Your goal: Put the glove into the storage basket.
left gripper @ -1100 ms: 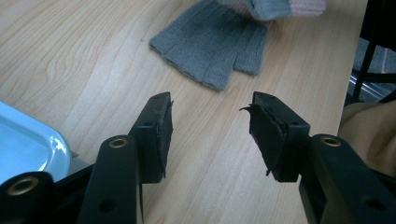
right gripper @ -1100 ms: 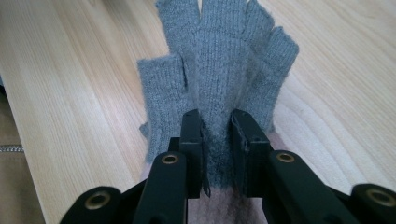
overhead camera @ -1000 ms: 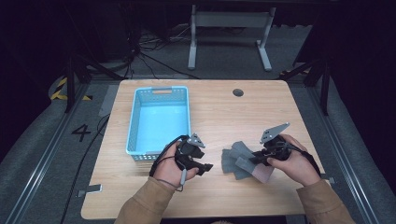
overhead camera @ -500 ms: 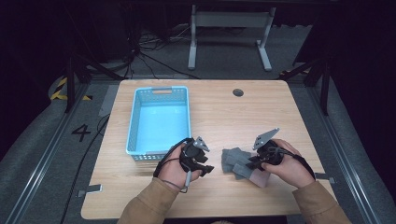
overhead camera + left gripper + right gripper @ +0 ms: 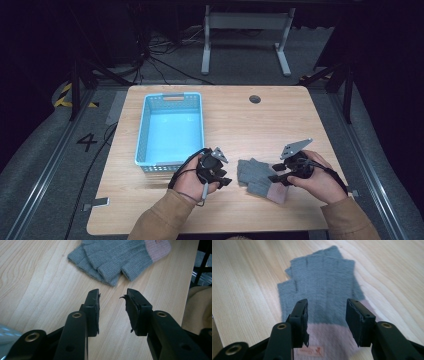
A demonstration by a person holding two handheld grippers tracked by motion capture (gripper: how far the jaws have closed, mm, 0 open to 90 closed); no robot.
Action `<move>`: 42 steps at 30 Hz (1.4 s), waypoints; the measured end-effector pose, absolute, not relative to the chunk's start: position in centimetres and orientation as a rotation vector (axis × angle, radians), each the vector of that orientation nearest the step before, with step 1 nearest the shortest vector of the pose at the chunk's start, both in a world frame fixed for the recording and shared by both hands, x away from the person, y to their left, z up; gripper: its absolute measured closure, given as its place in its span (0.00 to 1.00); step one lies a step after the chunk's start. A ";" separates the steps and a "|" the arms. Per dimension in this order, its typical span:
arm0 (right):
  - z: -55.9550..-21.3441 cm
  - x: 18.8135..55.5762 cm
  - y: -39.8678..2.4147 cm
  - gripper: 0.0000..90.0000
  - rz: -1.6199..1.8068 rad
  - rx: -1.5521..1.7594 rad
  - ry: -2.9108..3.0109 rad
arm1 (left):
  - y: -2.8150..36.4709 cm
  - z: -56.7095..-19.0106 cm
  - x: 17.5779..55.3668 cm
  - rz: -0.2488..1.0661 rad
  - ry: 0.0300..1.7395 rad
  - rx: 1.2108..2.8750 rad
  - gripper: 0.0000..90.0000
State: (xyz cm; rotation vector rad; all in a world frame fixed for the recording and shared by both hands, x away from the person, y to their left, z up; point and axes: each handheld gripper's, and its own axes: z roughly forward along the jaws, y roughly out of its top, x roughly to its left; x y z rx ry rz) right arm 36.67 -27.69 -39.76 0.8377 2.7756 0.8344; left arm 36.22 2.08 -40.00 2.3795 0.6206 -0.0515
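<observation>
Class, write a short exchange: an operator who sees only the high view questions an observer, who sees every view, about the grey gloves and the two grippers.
Operator: Is the right gripper gripping the gloves?
Observer: No. Its fingers have just been opening. They stand apart over the upper glove, where the grey knit meets the pink cuff, and they pinch nothing.
Operator: And the left gripper?
Observer: Its fingers have just been closing, with only bare table between them. The gloves lie beyond its tips, untouched.
</observation>
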 end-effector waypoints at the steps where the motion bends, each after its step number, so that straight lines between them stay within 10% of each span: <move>1: -39.8 36.7 -27.7 0.59 0.834 0.838 2.776 | 2.1 -40.0 36.2 -0.051 0.621 2.380 0.72; 42: -41.4 34.7 -33.5 0.72 0.638 0.989 2.791 | -2.3 -43.2 37.3 -0.021 0.556 2.502 0.81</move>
